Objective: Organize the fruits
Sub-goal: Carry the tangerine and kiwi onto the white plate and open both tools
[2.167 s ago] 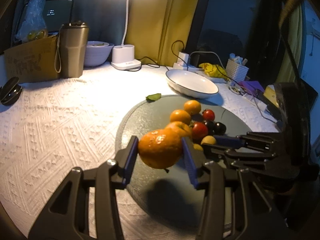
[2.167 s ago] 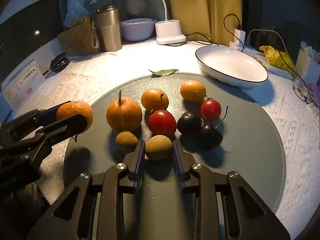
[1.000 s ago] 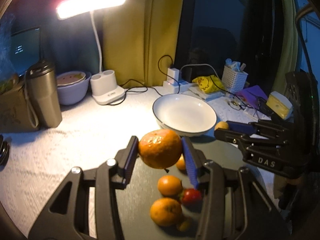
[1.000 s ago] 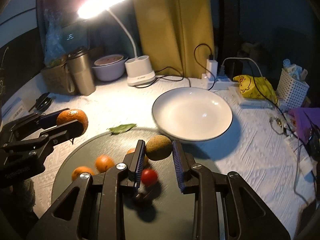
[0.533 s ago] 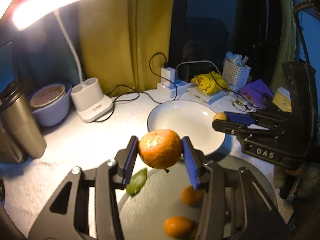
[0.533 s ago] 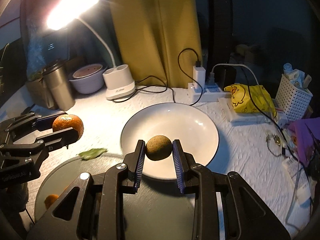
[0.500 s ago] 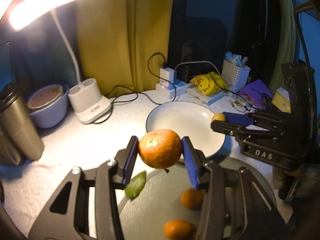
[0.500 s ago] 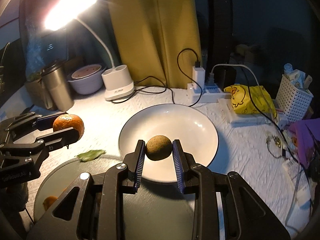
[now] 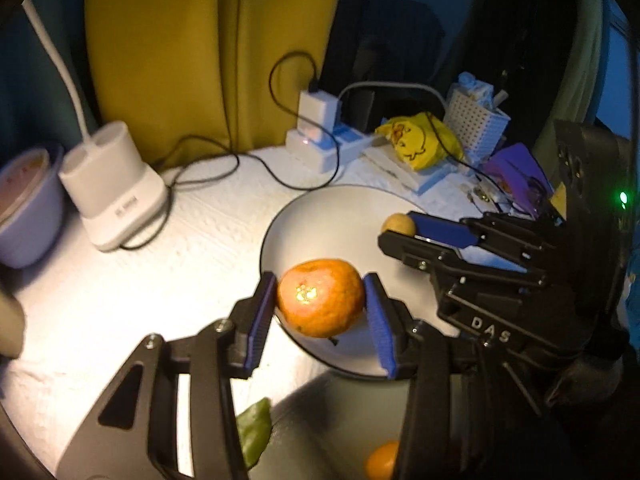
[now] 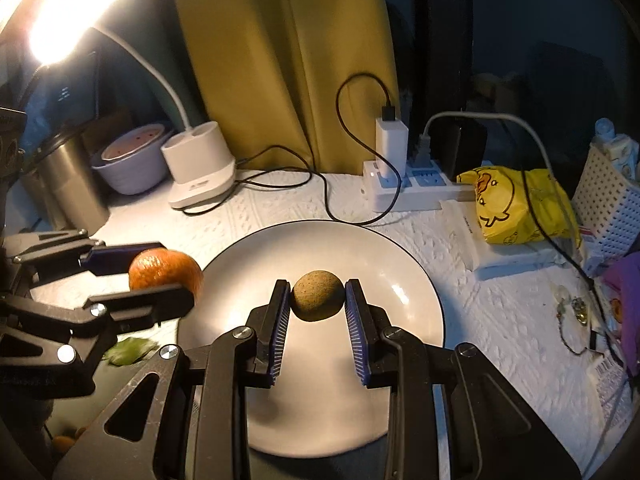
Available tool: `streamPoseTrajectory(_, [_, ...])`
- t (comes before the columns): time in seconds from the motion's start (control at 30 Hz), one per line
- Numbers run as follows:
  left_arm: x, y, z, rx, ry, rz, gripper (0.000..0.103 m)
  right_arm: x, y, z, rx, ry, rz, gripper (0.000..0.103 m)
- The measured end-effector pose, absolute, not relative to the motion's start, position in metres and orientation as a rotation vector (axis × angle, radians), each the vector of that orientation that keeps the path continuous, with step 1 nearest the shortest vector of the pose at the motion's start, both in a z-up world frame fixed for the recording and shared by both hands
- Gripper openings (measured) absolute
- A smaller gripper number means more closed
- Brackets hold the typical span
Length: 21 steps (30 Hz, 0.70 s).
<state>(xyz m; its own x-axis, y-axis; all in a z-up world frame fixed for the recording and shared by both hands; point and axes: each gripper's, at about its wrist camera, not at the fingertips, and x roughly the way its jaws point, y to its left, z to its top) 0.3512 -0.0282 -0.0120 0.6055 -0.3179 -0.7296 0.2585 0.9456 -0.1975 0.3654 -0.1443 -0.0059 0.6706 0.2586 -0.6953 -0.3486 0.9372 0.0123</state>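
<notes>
My left gripper (image 9: 320,300) is shut on an orange mandarin (image 9: 320,297) and holds it above the near left rim of the white plate (image 9: 320,224). My right gripper (image 10: 317,298) is shut on a small round brown fruit (image 10: 318,295) and holds it above the middle of the white plate (image 10: 400,264). The right gripper also shows in the left wrist view (image 9: 394,232), over the plate's right side. The left gripper with the mandarin (image 10: 165,270) shows at the left of the right wrist view.
The dark round tray (image 9: 340,428) lies just in front of the plate, with an orange fruit (image 9: 382,460) and a green leaf (image 9: 254,436) by it. Behind the plate are a lamp base (image 10: 200,178), power strip (image 10: 400,188), yellow bag (image 10: 516,204), white basket (image 10: 608,196), bowl and steel tumbler (image 10: 68,180).
Both grippers have moved forward from the tray with their fruits and now hang over the white plate. The plate looks larger and closer; the tray has dropped to the bottom edge.
</notes>
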Motion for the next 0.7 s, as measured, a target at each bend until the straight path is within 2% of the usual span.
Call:
streamPoseTrajectory(0.27, [0.368,-0.026,-0.023,-0.121,0.907,-0.315,0.046,0.384,-0.145,-0.026,-0.11,0.813,0.332,0.03])
streamPoseTrajectory(0.43, [0.361,-0.022,-0.011,-0.117,0.864,-0.297,0.05,0.385,-0.145,-0.027,-0.108,0.827,0.313,0.031])
streamPoseTrajectory(0.57, [0.349,-0.017,0.003,-0.128,0.83,-0.289,0.06,0.381,-0.145,-0.022,-0.109,0.822,0.286,0.045])
streamPoseTrajectory(0.7, [0.337,-0.012,0.013,-0.135,0.806,-0.28,0.064,0.372,-0.147,-0.009,-0.1,0.797,0.28,0.049])
